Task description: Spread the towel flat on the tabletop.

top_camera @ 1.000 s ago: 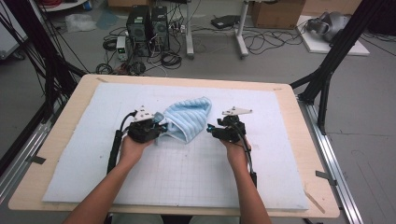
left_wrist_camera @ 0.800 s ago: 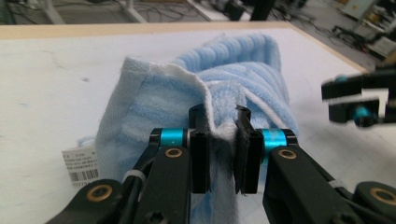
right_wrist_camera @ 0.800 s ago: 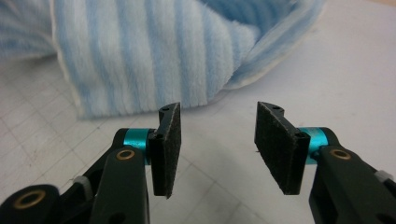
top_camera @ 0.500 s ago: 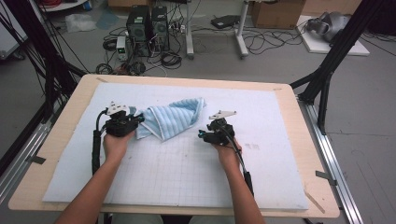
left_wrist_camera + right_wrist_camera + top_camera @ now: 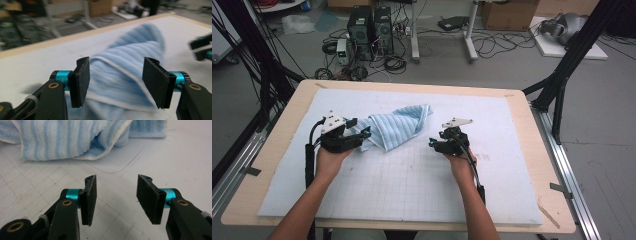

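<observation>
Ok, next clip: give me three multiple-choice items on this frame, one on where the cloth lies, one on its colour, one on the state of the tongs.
1. Where does the crumpled striped terry towel lie?
A. on the floor
B. on the white gridded mat, nearer the left tongs
C. draped over the table's right edge

2. What colours is the towel?
A. light blue and white
B. red and black
C. plain green

3. How do the right tongs stand?
A. shut on the towel
C. open over bare mat, short of the towel
B. shut on nothing

Answers: 1 B, the high view shows it on the mat beside the left tongs. 2 A, its stripes are plain in the right gripper view. 3 C, the jaws stand apart with only mat between them.
</observation>
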Action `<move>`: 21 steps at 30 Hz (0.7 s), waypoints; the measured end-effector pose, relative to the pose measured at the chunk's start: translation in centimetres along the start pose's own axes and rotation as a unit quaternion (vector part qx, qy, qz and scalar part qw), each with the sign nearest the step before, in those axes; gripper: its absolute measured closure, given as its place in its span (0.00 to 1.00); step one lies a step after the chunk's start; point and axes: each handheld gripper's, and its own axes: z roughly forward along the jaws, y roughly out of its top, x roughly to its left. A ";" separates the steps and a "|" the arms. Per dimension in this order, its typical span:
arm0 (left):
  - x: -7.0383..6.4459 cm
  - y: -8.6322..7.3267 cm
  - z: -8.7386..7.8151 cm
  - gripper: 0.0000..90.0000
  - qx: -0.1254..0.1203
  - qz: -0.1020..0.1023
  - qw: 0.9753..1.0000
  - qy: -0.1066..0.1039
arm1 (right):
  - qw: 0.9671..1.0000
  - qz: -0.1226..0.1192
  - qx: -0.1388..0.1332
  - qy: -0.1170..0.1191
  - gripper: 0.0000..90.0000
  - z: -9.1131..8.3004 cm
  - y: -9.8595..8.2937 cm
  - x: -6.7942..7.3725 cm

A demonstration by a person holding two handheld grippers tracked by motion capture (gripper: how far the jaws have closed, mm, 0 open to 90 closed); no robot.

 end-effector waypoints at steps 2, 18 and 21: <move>-0.3 -0.3 0.8 0.45 0.028 -0.006 0.999 -0.032 | 1.000 0.006 -0.002 0.001 0.56 -0.1 -0.3 -0.2; -3.8 -2.3 6.4 0.94 0.107 0.043 0.993 -0.032 | 1.000 0.019 -0.006 0.019 0.59 0.5 -1.6 0.0; -3.5 -1.9 6.2 0.95 0.091 0.028 0.995 -0.028 | 0.999 0.022 -0.008 0.030 0.61 1.4 -1.4 0.6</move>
